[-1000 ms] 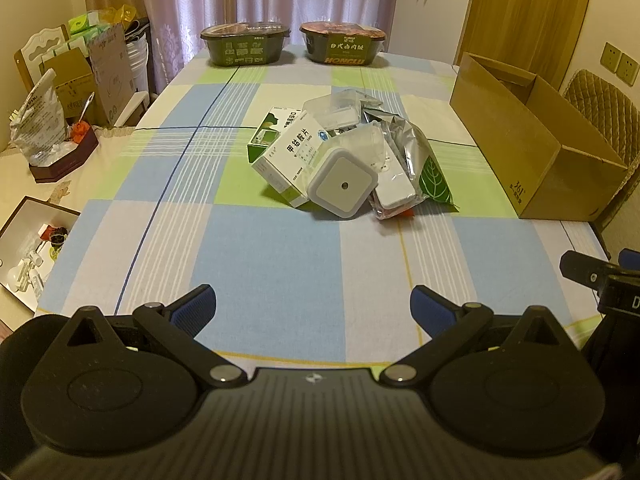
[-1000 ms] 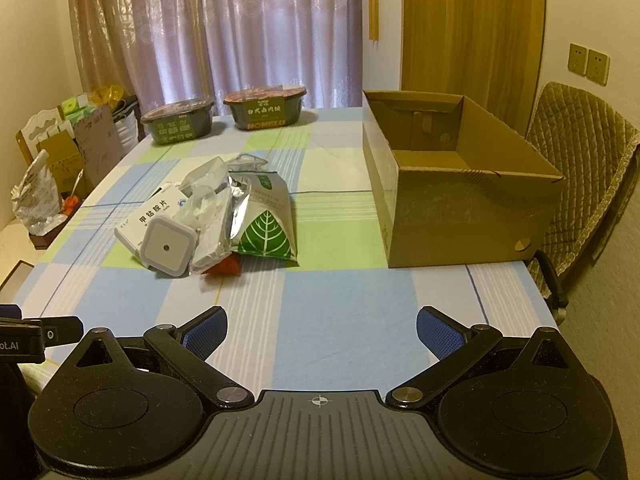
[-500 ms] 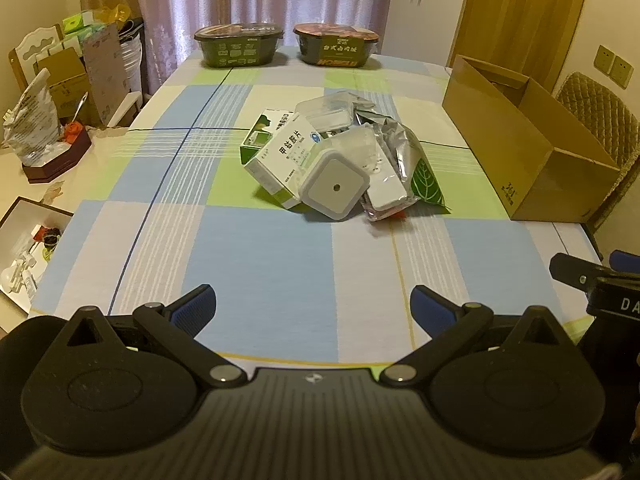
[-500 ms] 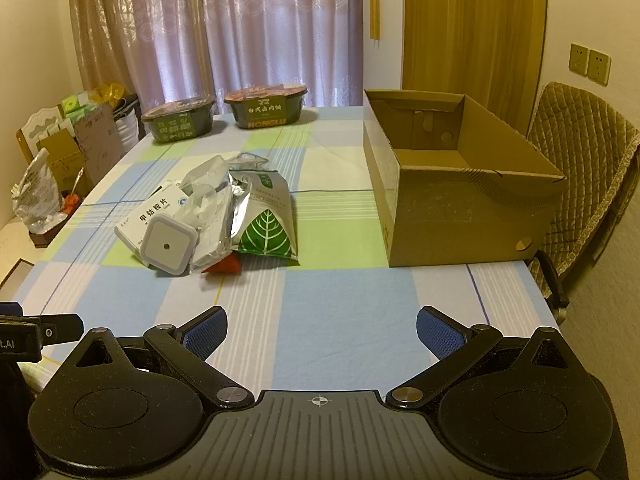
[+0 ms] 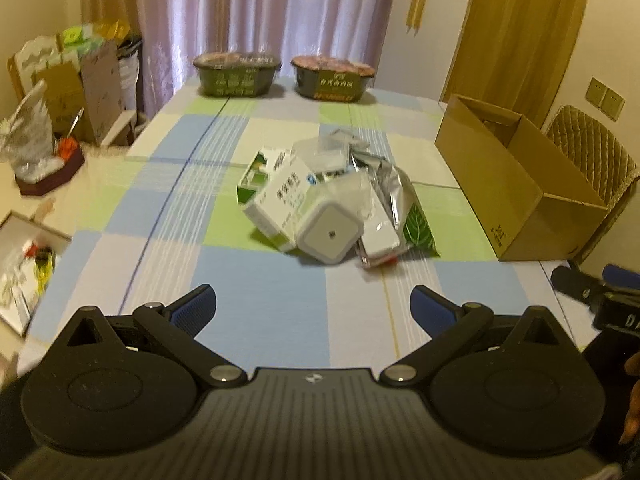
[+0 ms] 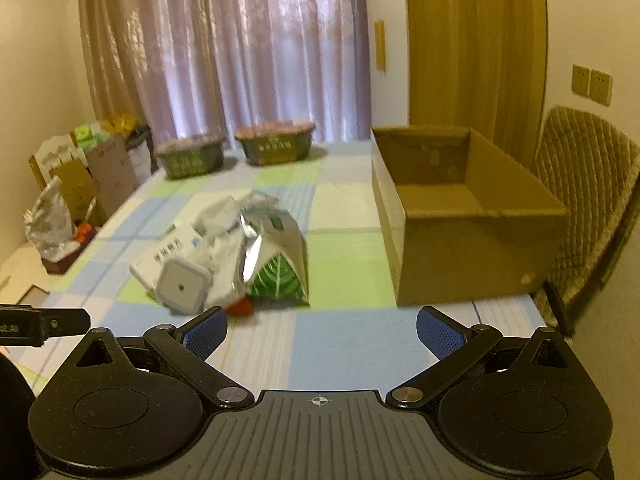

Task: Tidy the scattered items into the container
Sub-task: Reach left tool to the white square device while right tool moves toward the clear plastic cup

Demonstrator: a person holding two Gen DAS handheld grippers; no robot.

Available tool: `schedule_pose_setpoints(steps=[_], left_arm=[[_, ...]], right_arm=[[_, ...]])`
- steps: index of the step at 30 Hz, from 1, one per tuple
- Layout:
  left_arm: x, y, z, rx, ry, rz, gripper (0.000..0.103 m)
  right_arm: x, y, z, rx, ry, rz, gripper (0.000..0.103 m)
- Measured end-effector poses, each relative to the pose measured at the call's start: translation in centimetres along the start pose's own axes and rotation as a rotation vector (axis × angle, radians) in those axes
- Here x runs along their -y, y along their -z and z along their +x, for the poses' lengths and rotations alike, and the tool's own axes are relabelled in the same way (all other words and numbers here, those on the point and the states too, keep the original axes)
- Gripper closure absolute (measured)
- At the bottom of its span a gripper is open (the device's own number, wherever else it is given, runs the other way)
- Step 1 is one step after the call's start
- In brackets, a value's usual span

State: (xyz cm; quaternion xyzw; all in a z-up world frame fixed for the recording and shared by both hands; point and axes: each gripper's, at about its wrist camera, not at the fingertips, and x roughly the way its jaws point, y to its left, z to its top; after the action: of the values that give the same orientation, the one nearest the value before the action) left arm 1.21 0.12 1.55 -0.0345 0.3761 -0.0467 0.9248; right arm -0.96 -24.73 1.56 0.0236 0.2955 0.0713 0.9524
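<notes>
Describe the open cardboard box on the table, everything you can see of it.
The open brown cardboard box is a long rectangular carton of plain corrugated card, standing upright on the checked tablecloth at the table's right edge, next to a quilted chair. Its top is open and nothing shows inside. The far inner wall has a handle cutout, and small dark print marks one outer side. It stands apart from the pile of packets, and neither gripper touches it.
</notes>
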Motion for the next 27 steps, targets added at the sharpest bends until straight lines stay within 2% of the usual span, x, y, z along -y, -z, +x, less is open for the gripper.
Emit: schedule_pose_setpoints(steps=[4,6,10,13,17,19,21,27], left_arm=[[0.1,-1.3,0.8,0.045,-0.002,0.064,0.001],[0.3,-1.7,1.5,0.059,-0.011,0.126,0.001],[1.3,-2.4,3.9,0.032,-0.066,0.279,0.001],[2.1,-2.2,5.9,0.022,-0.105,0.365,0.001],[3.5,-1.8,8.5,0.01,-0.111,0.487,0.001],[4.2,-1.5,9.9,0.015,-0.117,0.541,0.002],[4.9,-1.2,11.2,0.026,-0.128,0.599,0.009],[6.5,0.1,14.5,0.065,-0.16,0.721,0.011]], right_arm=[[-0.9,-1.2,1.1,0.038,0.028,-0.067,0.0],[-1.1,-2.0,2.0,0.029,0.011,-0.071,0.0],[-0.7,-3.5,4.2,0.005,-0.056,-0.046,0.0],[-0.8,-4.4,6.4,-0.031,-0.071,-0.053,0.0],[-1.1,-4.9,9.1,-0.066,-0.105,-0.071,0.0],[-1.2,-5.0,10.5,-0.092,-0.131,-0.074,0.0],[-1.2,-4.9,11.7,-0.109,-0.158,-0.076,0.0],[-1.1,-4.9,14.8,-0.14,-0.194,-0.091,0.0]])
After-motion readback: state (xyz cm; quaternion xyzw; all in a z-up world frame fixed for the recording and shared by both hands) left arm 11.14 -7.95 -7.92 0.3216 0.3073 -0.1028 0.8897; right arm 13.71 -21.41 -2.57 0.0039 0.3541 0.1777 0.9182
